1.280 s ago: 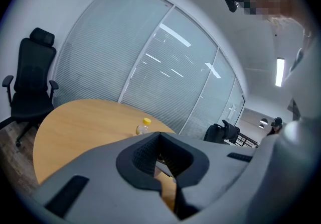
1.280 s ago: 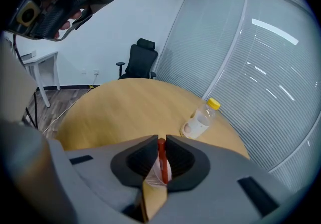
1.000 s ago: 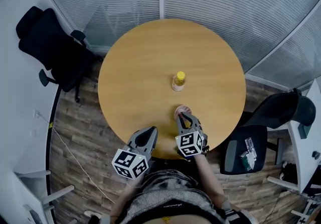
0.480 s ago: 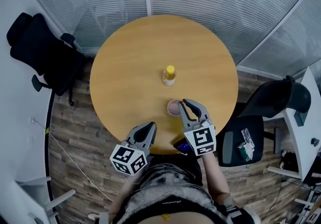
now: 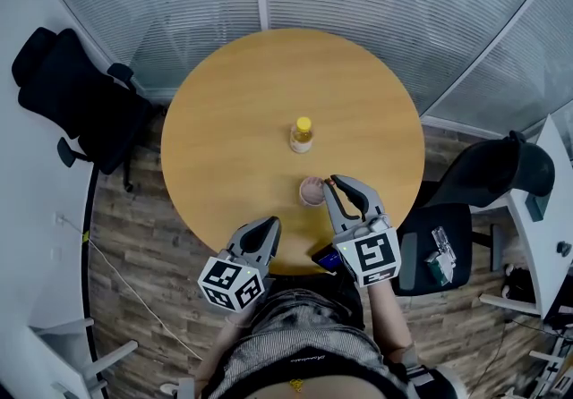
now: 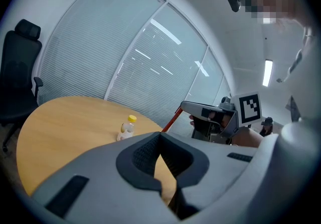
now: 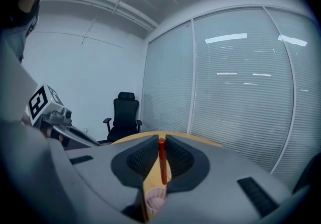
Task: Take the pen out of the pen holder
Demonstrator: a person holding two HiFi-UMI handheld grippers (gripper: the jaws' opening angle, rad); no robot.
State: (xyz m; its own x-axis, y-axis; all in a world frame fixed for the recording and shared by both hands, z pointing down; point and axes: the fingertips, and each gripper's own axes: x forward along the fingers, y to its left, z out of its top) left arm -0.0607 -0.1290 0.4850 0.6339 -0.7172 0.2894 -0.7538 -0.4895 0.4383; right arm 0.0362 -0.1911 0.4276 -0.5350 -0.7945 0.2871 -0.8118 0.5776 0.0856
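A pink pen holder (image 5: pixel 311 192) stands near the front edge of the round wooden table (image 5: pixel 233 120). My right gripper (image 5: pixel 334 182) hangs just right of it, shut on a red pen (image 7: pixel 162 160). The pen stands upright between the jaws, with the pink holder (image 7: pixel 155 199) right below its lower end; whether the tip is still inside I cannot tell. From the left gripper view the pen (image 6: pixel 172 119) slants down out of the right gripper (image 6: pixel 186 107). My left gripper (image 5: pixel 268 226) sits at the table's front edge, shut with nothing in it (image 6: pixel 160 134).
A small bottle with a yellow cap (image 5: pixel 303 134) stands mid-table, behind the holder. A black office chair (image 5: pixel 76 89) is at the left, another (image 5: pixel 488 191) at the right. A dark blue object (image 5: pixel 324 256) shows by the front edge. Blinds-covered glass walls run behind.
My right gripper, which was over the holder's mouth, has come up and to the right of it with the red pen. The left gripper has stayed put.
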